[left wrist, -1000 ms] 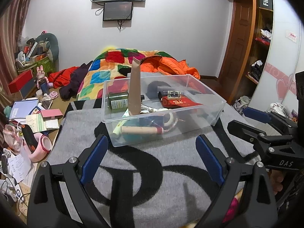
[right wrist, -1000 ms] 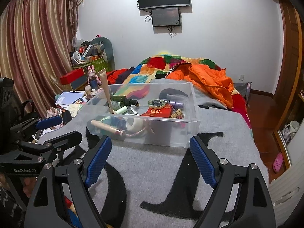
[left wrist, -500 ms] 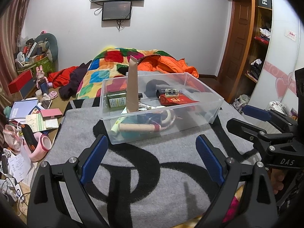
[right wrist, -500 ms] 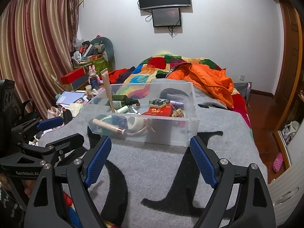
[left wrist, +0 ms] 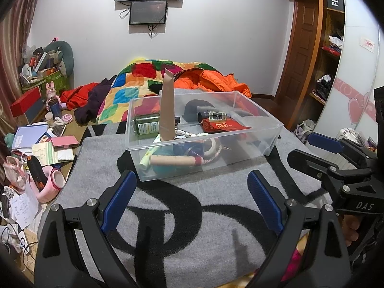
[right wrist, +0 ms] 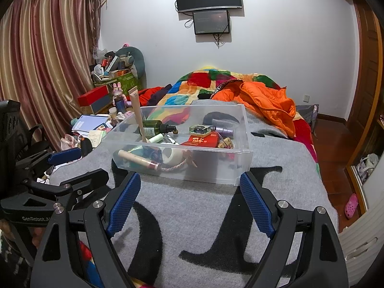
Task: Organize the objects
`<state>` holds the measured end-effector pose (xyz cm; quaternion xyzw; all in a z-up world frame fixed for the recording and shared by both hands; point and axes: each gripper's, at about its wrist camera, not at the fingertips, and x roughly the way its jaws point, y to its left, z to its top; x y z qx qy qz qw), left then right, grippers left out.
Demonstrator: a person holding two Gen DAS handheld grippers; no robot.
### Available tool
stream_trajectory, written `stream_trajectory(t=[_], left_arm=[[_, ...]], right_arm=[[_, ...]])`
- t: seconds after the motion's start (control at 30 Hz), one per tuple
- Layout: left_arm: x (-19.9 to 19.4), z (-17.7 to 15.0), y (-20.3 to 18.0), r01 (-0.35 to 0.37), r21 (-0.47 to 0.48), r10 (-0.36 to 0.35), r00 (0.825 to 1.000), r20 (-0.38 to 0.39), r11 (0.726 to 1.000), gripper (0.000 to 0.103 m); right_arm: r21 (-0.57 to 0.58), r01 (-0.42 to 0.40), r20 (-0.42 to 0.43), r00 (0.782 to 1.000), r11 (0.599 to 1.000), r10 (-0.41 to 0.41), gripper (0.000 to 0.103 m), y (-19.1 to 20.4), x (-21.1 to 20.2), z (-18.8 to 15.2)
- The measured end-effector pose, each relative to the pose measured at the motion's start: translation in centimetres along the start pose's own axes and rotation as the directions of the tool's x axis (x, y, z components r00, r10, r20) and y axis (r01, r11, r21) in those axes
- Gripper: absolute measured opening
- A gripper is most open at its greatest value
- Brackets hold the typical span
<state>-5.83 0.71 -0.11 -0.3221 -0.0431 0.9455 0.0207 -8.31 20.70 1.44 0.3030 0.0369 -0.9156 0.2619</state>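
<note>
A clear plastic bin [left wrist: 254, 144] [right wrist: 242, 163] stands on a grey and black blanket [left wrist: 192, 216]. It holds a tall beige tube [left wrist: 168, 110], a green bottle [left wrist: 146, 126], a red packet [left wrist: 223, 127], a small square box [left wrist: 217, 117], a skipping rope with a wooden handle [left wrist: 172, 160] and other items. My left gripper [left wrist: 192, 201] is open and empty, short of the bin's near wall. My right gripper [right wrist: 190, 204] is open and empty, also short of the bin. Each gripper shows in the other's view, the right [left wrist: 321, 153] and the left [right wrist: 74, 165].
A colourful quilt [left wrist: 144, 81] and an orange jacket [right wrist: 264, 100] lie behind the bin. Books, papers and a pink cup [left wrist: 51, 184] clutter the floor at the left. A wardrobe [left wrist: 336, 60] stands at the right, curtains [right wrist: 43, 67] at the left.
Both grippers have drawn back slightly from the bin and risen a little. Both stay open and empty. The bin's contents have not moved.
</note>
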Motion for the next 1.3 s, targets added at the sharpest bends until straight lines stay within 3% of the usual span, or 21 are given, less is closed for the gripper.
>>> stream_trajectory(t=[0.77,1.3], left_arm=[[0.3,-0.15,-0.73,0.023,0.015,-0.022,1.0,-0.017,1.0,0.099],[-0.04,-0.29,-0.71,-0.004,0.014,0.004,1.0,-0.002,1.0,0.102]], right_arm=[[0.014,-0.003,-0.006,1.0,1.0,0.003,0.083,-0.09,0.2,-0.01],[0.011,-0.006,-0.009,1.0,1.0,0.006,0.083,0.11,0.29,-0.42]])
